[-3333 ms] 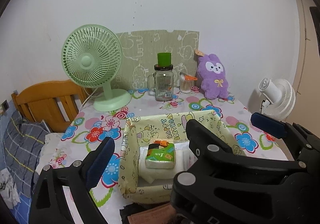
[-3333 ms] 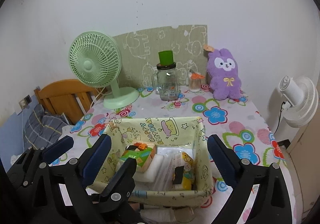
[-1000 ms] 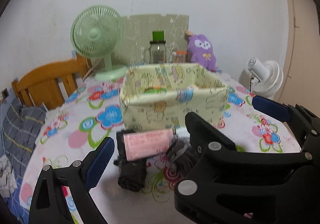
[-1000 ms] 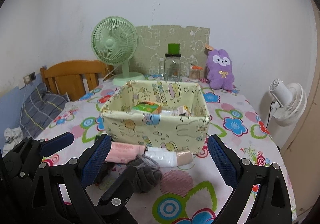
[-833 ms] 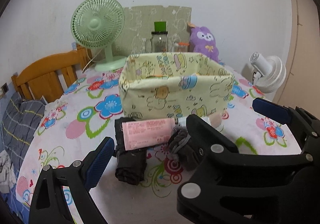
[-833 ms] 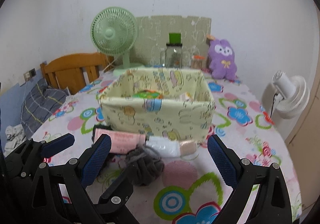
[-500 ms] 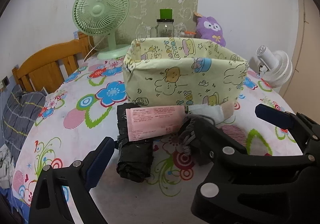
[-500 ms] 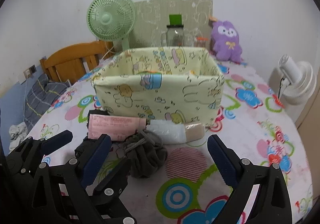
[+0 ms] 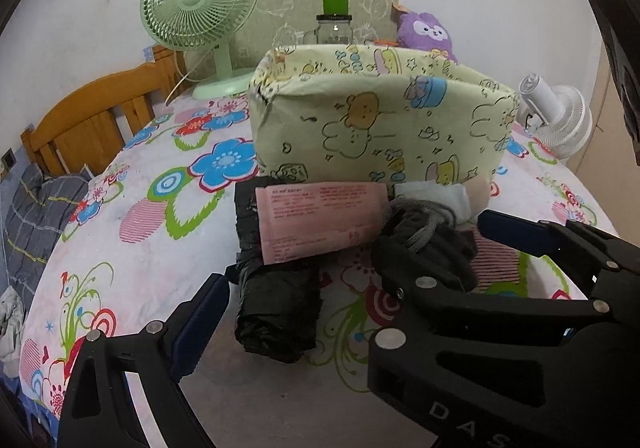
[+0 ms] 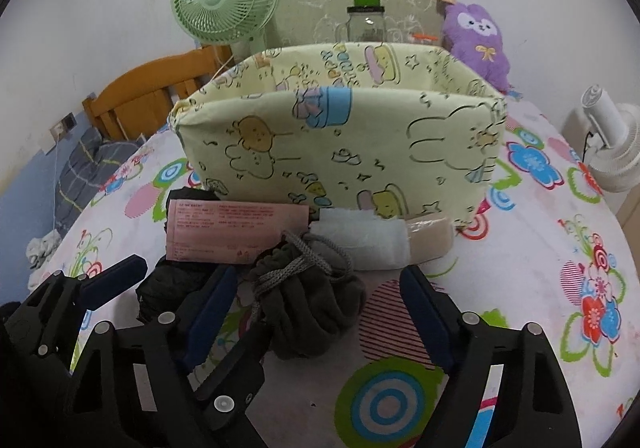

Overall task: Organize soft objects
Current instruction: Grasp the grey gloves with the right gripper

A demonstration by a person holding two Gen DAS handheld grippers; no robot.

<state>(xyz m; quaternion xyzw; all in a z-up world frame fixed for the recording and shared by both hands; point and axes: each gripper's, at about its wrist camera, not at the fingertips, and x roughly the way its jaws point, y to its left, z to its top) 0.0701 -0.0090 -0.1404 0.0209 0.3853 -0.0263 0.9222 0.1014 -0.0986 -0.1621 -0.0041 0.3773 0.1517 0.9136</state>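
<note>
A pale yellow fabric bin (image 9: pixel 380 120) (image 10: pixel 340 140) with cartoon prints stands on the flowered tablecloth. In front of it lie a black rolled bundle (image 9: pixel 272 312), a pink packet (image 9: pixel 320 220) (image 10: pixel 228 228), a dark grey knitted ball (image 10: pixel 312 304) (image 9: pixel 432 244) and a white-and-beige pack (image 10: pixel 380 240). My left gripper (image 9: pixel 352 268) is open, low over the table, its fingers either side of the black bundle and grey ball. My right gripper (image 10: pixel 316 284) is open around the grey ball. The left gripper also shows in the right wrist view (image 10: pixel 176 280).
A green fan (image 9: pixel 200 4), a glass jar with a green lid (image 9: pixel 335 28), a purple plush (image 10: pixel 476 40) and a patterned board stand behind the bin. A white fan (image 10: pixel 612 144) is off the right edge. A wooden bed frame (image 9: pixel 92 116) is at left.
Both grippers have dropped from above the bin to table level and moved closer to the items lying in front of it. Both stay open.
</note>
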